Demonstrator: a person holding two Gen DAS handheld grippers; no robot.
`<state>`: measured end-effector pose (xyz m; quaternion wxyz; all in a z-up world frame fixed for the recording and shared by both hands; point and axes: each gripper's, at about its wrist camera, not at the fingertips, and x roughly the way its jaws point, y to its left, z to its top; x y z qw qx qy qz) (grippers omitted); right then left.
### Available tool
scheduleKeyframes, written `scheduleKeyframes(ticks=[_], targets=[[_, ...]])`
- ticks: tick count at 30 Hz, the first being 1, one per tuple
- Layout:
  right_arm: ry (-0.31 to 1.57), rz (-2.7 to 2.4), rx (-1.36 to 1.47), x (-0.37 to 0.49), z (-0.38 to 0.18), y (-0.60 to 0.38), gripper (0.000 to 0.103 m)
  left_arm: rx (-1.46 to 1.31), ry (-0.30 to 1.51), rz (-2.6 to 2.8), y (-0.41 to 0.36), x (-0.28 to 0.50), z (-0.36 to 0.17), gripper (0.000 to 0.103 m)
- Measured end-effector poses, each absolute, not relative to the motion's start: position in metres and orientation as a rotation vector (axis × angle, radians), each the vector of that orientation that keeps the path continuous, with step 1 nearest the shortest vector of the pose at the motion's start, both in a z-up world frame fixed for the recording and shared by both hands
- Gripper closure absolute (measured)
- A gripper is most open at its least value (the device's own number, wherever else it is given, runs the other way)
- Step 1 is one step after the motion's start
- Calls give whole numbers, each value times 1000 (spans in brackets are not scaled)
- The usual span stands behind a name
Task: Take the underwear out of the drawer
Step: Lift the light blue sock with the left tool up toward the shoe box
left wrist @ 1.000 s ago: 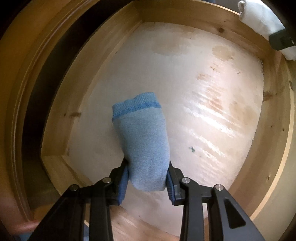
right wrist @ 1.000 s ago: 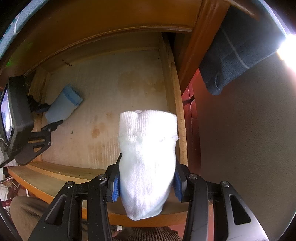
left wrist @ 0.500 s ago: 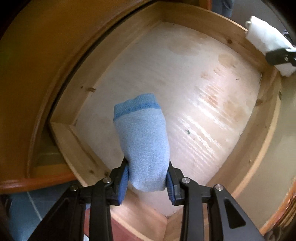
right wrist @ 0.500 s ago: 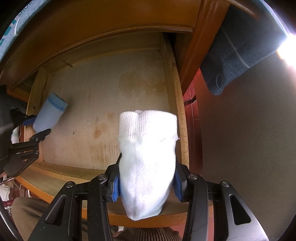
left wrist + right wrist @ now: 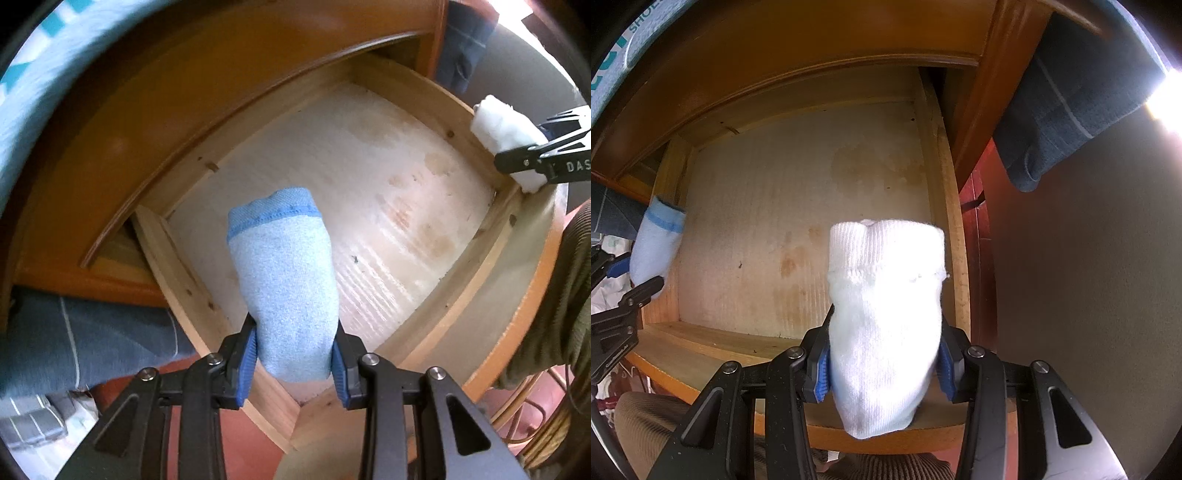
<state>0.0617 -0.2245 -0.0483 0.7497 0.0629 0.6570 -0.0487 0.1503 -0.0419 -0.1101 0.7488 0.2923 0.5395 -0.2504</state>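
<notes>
Drawer [image 5: 461,114] below; both bundles clamped.

The light-blue bundle [image 5: 288,288] carries a darker blue band near its far end. The other bundle [image 5: 886,321] is plain ribbed white. The drawer floor [image 5: 388,192] is pale, blotched brown; its wooden walls [image 5: 184,280] are honey-coloured.

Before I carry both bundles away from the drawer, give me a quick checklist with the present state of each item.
1. Left tool clamped on the blue bundle: ok.
2. Right tool clamped on the white bundle: ok.
3. Blue bundle free of the drawer floor: ok, it hangs above the boards.
4. White bundle clear of the drawer's right wall: cannot tell, they overlap in view.
5. Nothing else lying on the visible drawer floor: ok.
6. Place to set the bundles down: cannot tell, none in view.
</notes>
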Motion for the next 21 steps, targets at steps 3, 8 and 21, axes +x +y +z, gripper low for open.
scheduleKeyframes(ticks=[3,8,21], targets=[[1436,-103,135,62,-48,-224,62,586,1172,-537,-34,135,-100,68],[1424,-97,129,62,-46,-223,62,521,1128,-491,-28,133,-78,68],[1405,-81,63,64,-45,-210,62,338,1030,-425,-23,116,-34,68]])
